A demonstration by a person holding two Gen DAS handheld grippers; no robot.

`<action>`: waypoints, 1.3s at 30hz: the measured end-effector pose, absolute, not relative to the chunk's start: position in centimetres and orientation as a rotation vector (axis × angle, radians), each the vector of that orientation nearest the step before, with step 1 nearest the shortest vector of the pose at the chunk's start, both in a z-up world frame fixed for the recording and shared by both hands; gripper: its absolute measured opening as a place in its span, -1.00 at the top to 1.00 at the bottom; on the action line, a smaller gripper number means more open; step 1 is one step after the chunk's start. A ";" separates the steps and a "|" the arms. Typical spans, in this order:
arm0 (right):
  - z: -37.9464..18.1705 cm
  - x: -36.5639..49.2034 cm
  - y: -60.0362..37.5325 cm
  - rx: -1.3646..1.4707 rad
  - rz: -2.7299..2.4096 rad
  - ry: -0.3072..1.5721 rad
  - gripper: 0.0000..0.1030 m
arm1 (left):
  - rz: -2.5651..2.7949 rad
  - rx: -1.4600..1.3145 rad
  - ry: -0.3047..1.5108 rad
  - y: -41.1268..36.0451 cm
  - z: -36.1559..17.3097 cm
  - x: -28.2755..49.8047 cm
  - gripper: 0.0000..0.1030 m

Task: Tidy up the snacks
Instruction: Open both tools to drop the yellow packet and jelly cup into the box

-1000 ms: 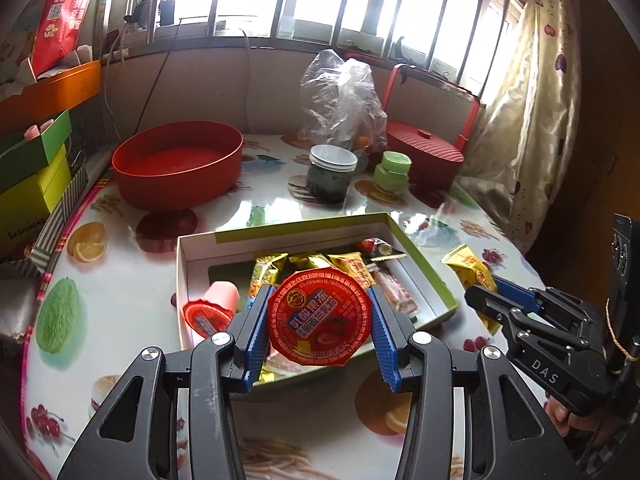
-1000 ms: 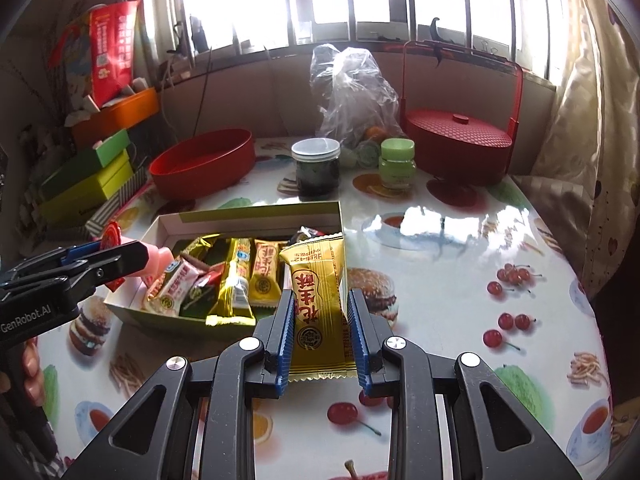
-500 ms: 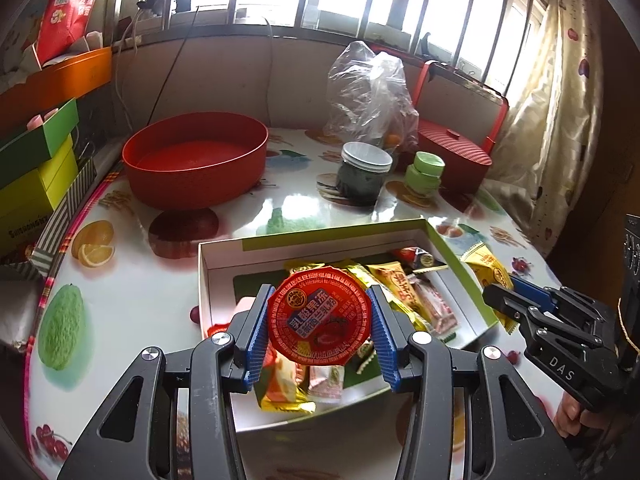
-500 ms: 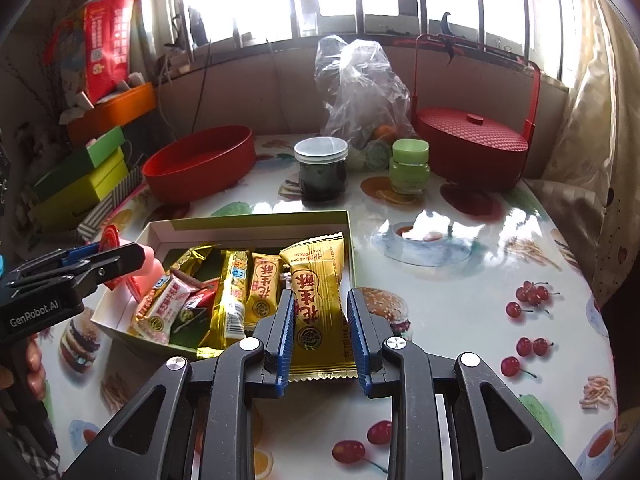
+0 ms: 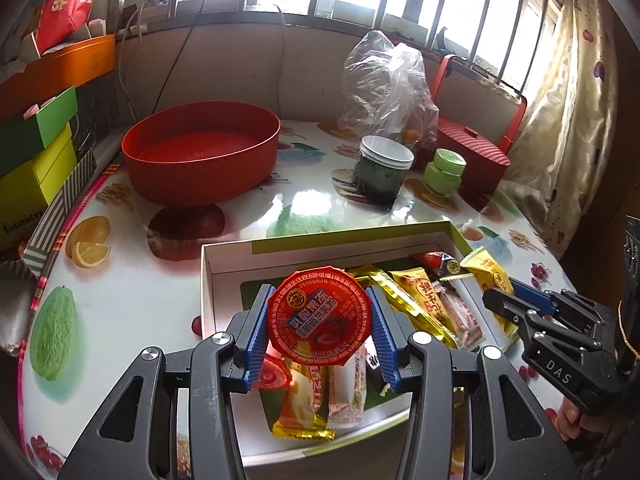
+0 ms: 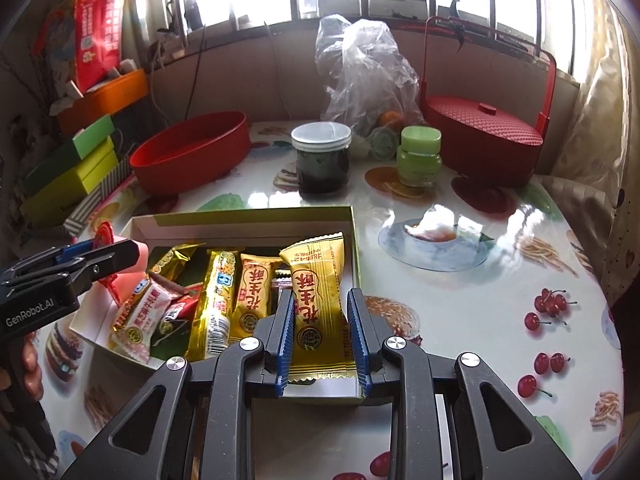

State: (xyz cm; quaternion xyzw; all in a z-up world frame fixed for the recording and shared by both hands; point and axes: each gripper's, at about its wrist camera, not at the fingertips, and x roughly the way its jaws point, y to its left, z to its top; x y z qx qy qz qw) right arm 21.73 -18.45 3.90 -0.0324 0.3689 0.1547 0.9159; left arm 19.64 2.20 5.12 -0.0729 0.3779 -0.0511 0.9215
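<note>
My left gripper (image 5: 318,326) is shut on a red-lidded jelly cup (image 5: 319,322) and holds it over the near left part of the green-edged snack box (image 5: 320,240). My right gripper (image 6: 320,328) is shut on a yellow peanut-candy packet (image 6: 318,304) and holds it above the box's right near corner (image 6: 352,240). Several wrapped snacks (image 6: 216,300) lie inside the box. The left gripper with the cup also shows in the right wrist view (image 6: 100,254); the right gripper shows in the left wrist view (image 5: 504,300).
A red bowl (image 5: 200,156), a dark jar with white lid (image 5: 382,176), a small green jar (image 5: 444,172), a plastic bag (image 5: 388,84) and a red lidded basket (image 6: 484,140) stand behind the box. Stacked coloured boxes (image 5: 36,160) line the left edge.
Both grippers have moved forward over the box with their snacks still held; the jelly cup is now above the box's inside and the yellow packet over its right end.
</note>
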 end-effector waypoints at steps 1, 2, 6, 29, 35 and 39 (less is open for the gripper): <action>3.7 21.9 -18.4 -0.067 0.317 0.765 0.52 | -0.101 -0.147 0.778 2.2 5.0 19.8 0.08; 3.5 22.1 -18.4 -0.066 0.316 0.769 0.52 | -0.098 -0.146 0.779 2.2 4.9 19.9 0.08; 3.0 22.4 -18.2 -0.067 0.318 0.776 0.52 | -0.088 -0.146 0.786 2.3 4.5 20.4 0.08; 2.5 22.8 -17.6 -0.081 0.334 0.769 0.50 | -0.079 -0.146 0.816 2.0 3.4 21.0 0.08; 2.6 22.6 -17.7 -0.078 0.329 0.765 0.41 | -0.085 -0.154 0.814 2.1 3.6 20.7 0.06; 2.7 22.4 -17.9 -0.068 0.324 0.765 0.35 | -0.085 -0.156 0.809 2.0 3.7 20.3 0.05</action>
